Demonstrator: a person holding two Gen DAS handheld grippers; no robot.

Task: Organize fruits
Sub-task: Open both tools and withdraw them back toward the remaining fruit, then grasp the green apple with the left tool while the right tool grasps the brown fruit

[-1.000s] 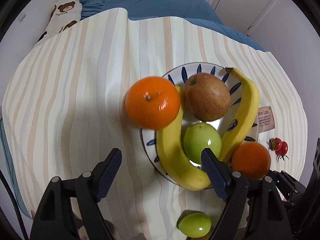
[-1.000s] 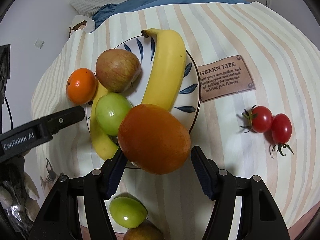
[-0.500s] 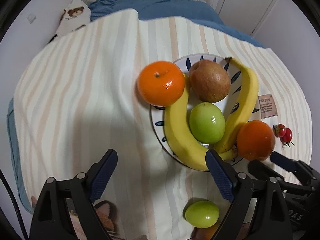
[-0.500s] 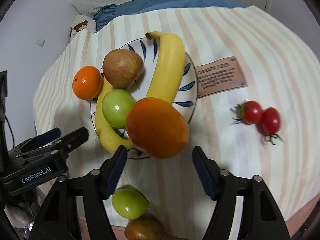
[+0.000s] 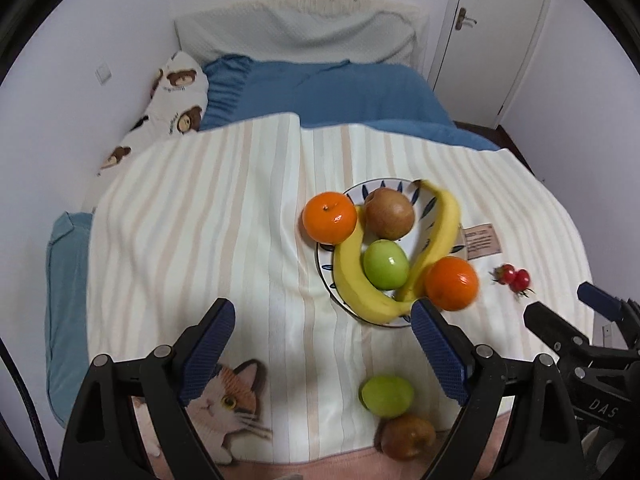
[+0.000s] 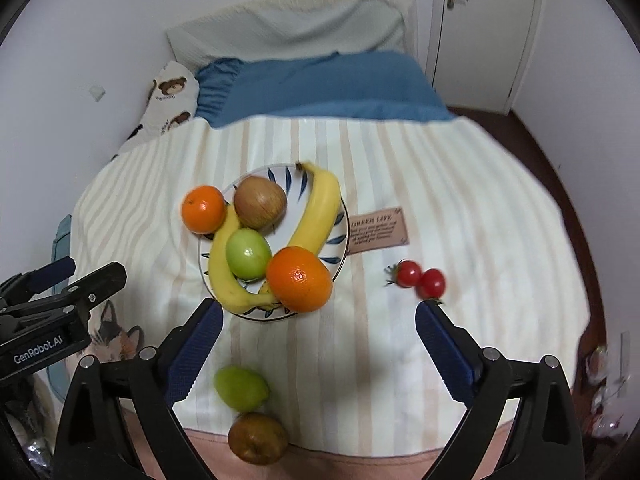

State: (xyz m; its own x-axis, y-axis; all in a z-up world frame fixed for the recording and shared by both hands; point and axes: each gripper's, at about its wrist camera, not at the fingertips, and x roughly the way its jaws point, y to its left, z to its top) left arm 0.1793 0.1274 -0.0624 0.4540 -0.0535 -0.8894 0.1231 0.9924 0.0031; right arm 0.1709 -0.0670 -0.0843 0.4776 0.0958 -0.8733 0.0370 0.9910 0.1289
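Observation:
A white plate with blue leaf marks sits on the striped cloth. It holds two bananas, a brown apple and a green apple. One orange rests at its left rim, another at its near right rim. A green apple and a brown apple lie near the cloth's front edge. Two cherry tomatoes lie right of the plate. My left gripper and right gripper are open, empty, pulled back above the cloth.
A brown label patch is sewn beside the plate. A cat print is at the cloth's front left. A blue blanket, a bear pillow and a door lie behind.
My right gripper let go of the orange, which now rests at the plate's near right rim, and opened wide. Both grippers drew back and up from the plate.

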